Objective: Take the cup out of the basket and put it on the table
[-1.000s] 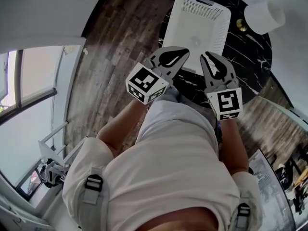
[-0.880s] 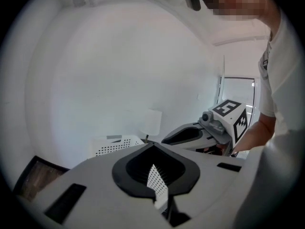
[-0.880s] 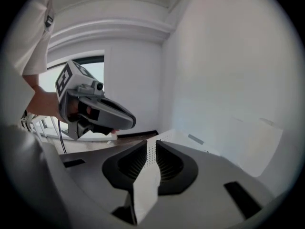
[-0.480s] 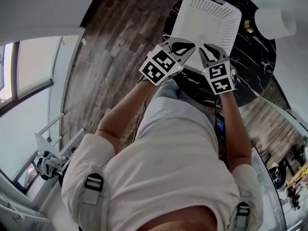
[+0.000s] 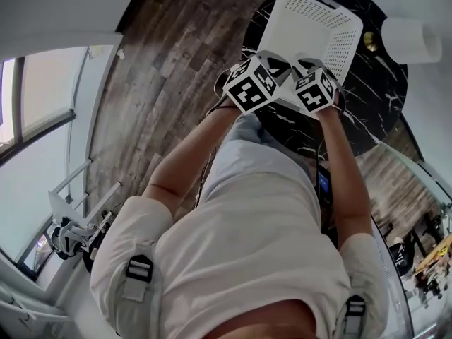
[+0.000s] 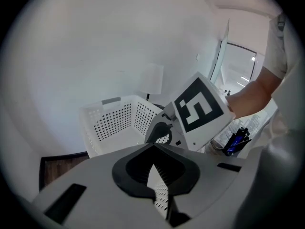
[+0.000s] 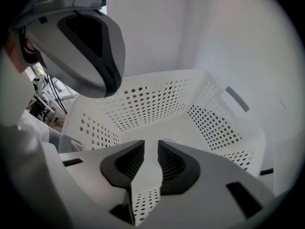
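**Q:** ok, what's sitting where right now?

**A:** The big white perforated basket [image 5: 318, 16] is sitting on the far side of the round black marble table [image 5: 381, 108]. Both grippers are hovering side by side over its near rim.

**Q:** And are the jaws doing anything?

**A:** The left gripper [image 6: 153, 149] is pinching its tips together on nothing. The right gripper [image 7: 147, 149] is keeping a narrow gap, also empty.

**Q:** Where's the cup?

**A:** The cup [image 7: 165, 140] is showing only as a faint pale rim on the basket floor, just past the right gripper's tips. It's too washed out to tell more.
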Motion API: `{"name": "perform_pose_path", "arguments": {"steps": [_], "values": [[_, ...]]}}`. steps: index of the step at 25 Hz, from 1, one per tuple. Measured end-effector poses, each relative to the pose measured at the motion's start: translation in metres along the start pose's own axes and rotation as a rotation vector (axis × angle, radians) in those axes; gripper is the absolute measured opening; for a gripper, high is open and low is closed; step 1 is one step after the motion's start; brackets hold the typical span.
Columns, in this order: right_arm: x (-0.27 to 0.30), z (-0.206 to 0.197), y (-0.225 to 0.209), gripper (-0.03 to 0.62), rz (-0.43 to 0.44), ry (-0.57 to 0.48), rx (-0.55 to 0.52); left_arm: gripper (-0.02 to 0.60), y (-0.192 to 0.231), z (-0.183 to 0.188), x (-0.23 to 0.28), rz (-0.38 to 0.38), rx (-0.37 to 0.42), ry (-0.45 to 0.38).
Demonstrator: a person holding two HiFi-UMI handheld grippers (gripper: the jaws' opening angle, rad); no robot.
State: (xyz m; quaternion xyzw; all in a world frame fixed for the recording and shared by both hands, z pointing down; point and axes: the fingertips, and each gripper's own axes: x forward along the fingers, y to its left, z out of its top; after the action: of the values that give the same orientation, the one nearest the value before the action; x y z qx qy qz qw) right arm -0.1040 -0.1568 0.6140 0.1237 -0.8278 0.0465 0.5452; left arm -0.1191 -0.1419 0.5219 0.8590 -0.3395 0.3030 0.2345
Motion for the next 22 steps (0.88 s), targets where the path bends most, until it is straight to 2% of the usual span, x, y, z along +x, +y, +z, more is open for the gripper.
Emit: {"name": "perform_pose_path", "arguments": {"steps": [5,11,14,17,22], "values": [[0.024,-0.012,0.000,0.091,0.025,0.086,0.017,0.005,0.000,-0.010,0.007,-0.013,0.019,0.062],[0.044,-0.022,0.000,0.091,0.036,0.139,-0.010,0.006,0.005,-0.016,0.010,-0.006,0.016,0.086],[0.050,-0.024,-0.003,0.087,0.021,0.142,-0.018,0.005,0.007,-0.017,0.010,-0.006,0.021,0.095],[0.052,-0.026,-0.003,0.029,0.014,0.130,-0.024,0.005,0.007,-0.017,0.010,-0.003,0.023,0.098],[0.050,-0.026,-0.002,0.026,0.004,0.121,-0.039,0.005,0.004,-0.020,0.008,-0.005,0.029,0.102]]}}
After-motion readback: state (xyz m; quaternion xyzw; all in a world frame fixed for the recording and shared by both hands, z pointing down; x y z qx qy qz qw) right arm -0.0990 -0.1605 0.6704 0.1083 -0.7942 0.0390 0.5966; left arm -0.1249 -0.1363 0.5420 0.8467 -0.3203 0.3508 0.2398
